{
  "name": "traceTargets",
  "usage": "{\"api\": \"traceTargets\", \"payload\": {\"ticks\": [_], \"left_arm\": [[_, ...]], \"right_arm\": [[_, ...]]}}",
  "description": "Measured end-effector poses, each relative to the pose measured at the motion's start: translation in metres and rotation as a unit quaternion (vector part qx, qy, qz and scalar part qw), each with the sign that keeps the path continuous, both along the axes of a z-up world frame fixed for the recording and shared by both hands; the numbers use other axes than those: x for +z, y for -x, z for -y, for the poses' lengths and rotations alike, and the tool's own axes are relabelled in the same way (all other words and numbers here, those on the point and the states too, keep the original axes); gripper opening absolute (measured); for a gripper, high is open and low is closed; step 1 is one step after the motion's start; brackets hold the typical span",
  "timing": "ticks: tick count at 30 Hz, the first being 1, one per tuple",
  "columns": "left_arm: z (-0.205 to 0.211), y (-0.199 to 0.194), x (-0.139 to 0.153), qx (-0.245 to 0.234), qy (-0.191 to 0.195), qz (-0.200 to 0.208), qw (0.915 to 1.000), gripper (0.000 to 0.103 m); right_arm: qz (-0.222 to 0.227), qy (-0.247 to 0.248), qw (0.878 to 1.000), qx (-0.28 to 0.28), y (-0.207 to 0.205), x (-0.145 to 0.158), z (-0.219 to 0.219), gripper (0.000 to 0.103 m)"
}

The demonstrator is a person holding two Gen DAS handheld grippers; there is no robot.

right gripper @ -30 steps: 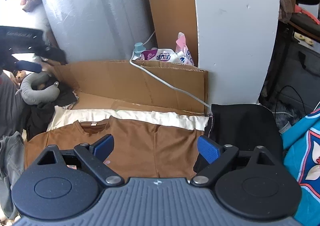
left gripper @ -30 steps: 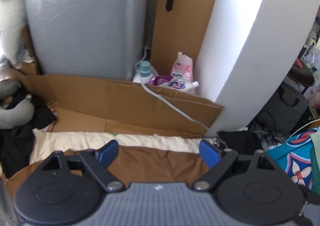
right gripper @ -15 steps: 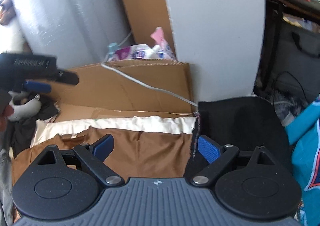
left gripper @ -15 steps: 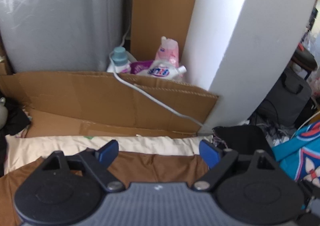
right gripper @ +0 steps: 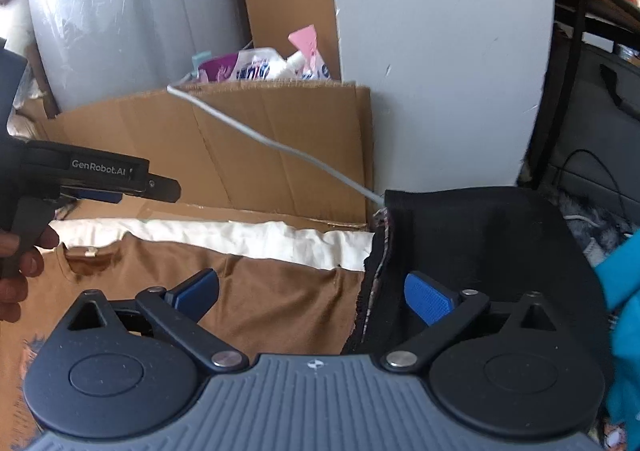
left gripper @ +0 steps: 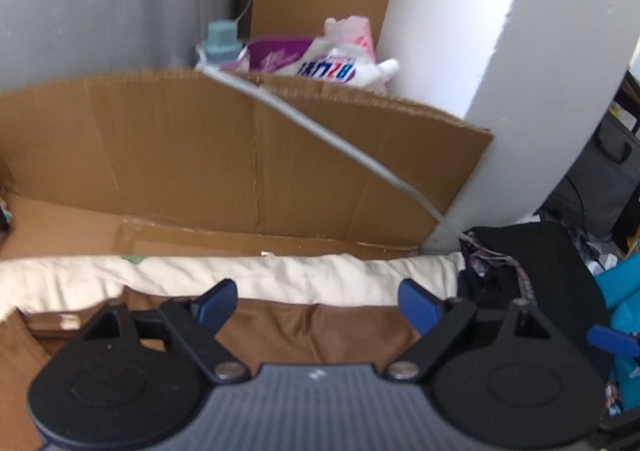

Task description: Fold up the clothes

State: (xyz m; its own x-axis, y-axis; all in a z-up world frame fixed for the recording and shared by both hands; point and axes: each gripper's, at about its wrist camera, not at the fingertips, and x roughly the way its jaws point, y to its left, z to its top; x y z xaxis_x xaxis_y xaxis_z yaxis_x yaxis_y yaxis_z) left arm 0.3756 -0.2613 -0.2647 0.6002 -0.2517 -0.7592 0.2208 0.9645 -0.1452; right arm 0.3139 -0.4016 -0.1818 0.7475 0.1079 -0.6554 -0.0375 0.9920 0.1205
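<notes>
Brown shirt (right gripper: 256, 291) lies flat on a cream sheet (right gripper: 256, 233), both hand-held grippers (left (left gripper: 316, 301), right (right gripper: 312, 293)) wide and empty, the right's jaws opening; risk: snagging the adjacent black cloth (right gripper: 480, 251).

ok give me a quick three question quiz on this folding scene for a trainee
1. True or false: the brown t-shirt lies spread on a cream cloth.
2. Multiple choice: what lies right of the t-shirt in the right wrist view? A. a black garment B. a red towel C. a bare floor
3. Fill in: the grey cable runs over the edge of the ____ .

Key
1. True.
2. A.
3. Cardboard.

Note for the trainee: the left gripper is open with nothing between its fingers; the right gripper is opening above the t-shirt's edge, gripping nothing.
</notes>
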Motion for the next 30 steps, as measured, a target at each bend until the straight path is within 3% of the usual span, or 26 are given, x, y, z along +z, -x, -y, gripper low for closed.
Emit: {"api": "traceTargets", "payload": {"ticks": [3, 6, 9, 11, 13, 16, 18, 20, 23, 27, 30], "left_arm": [[-0.006, -0.005, -0.027, -0.007, 0.008, -0.002, 0.9999, 0.077], [-0.011, -0.01, -0.049, -0.013, 0.006, 0.004, 0.9999, 0.067], [-0.018, -0.014, -0.069, -0.013, 0.026, -0.001, 0.9996, 0.051], [-0.018, -0.016, -0.078, -0.016, 0.024, 0.0, 0.9996, 0.038], [-0.017, -0.017, -0.086, -0.022, 0.023, 0.001, 0.9995, 0.031], [-0.022, -0.019, -0.097, -0.018, 0.034, -0.004, 0.9993, 0.03], [-0.025, -0.02, -0.101, -0.012, 0.038, -0.004, 0.9992, 0.03], [-0.03, -0.021, -0.103, -0.014, 0.041, -0.004, 0.9991, 0.03], [-0.038, -0.022, -0.103, -0.012, 0.05, -0.002, 0.9987, 0.033], [-0.048, -0.023, -0.104, -0.003, 0.06, -0.002, 0.9982, 0.033], [-0.054, -0.024, -0.106, -0.004, 0.065, -0.006, 0.9978, 0.033]], "right_arm": [[-0.001, -0.012, 1.0, 0.008, -0.01, -0.02, -0.001, 0.102], [0.013, 0.005, 1.0, 0.021, -0.016, -0.034, -0.008, 0.102], [0.025, 0.015, 0.999, 0.025, -0.022, -0.045, -0.016, 0.102], [0.035, 0.029, 0.999, 0.021, -0.026, -0.049, -0.02, 0.099], [0.039, 0.038, 0.998, 0.029, -0.03, -0.053, -0.026, 0.089], [0.023, 0.062, 0.997, 0.039, -0.041, -0.06, -0.034, 0.074], [0.001, 0.075, 0.996, 0.043, -0.051, -0.065, -0.036, 0.053], [-0.028, 0.088, 0.994, 0.052, -0.063, -0.069, -0.036, 0.042], [-0.094, 0.118, 0.984, 0.098, -0.09, -0.076, -0.038, 0.041], [-0.168, 0.196, 0.952, 0.167, -0.119, -0.086, -0.048, 0.04], [-0.193, 0.235, 0.936, 0.178, -0.138, -0.094, -0.051, 0.04]]}}
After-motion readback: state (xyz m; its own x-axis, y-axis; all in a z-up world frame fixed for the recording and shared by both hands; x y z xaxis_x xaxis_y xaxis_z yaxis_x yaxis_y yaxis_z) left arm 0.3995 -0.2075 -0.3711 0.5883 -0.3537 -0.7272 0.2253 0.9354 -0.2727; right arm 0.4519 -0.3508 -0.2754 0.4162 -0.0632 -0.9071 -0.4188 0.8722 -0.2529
